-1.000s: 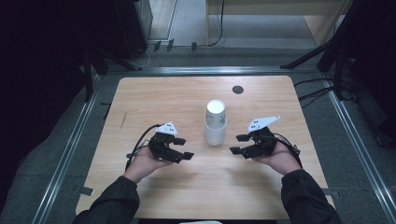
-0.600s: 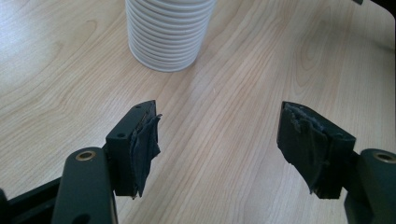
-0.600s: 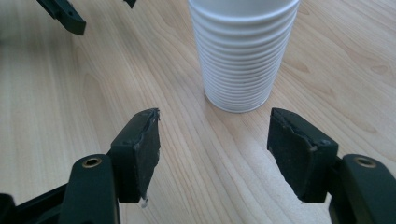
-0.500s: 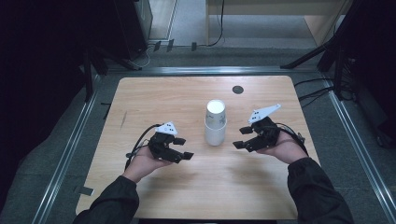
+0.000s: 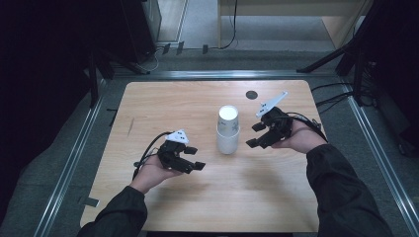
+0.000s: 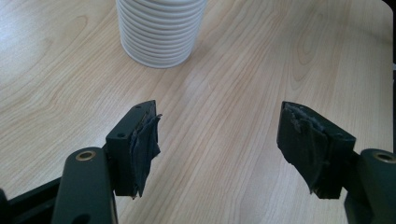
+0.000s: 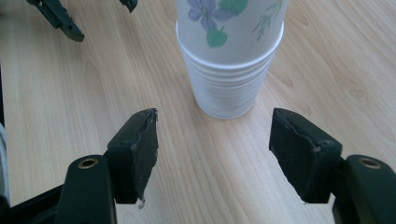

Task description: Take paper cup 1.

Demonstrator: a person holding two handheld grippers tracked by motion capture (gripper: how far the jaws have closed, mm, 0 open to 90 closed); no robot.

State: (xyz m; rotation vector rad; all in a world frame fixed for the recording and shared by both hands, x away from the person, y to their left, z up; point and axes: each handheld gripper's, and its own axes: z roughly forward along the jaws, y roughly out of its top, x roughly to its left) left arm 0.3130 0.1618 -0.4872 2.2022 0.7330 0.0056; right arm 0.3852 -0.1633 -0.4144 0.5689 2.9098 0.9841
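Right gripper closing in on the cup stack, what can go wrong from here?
1. The tall stack of white paper cups stands free and upright on the wooden table; a push from one jaw of the open right gripper before the other touches could tip it.
2. Gripping the flower-printed top cup may lift only that cup, or drag the nested ones up with it.
3. The open left gripper is apart from the stack, so nothing steadies the base.
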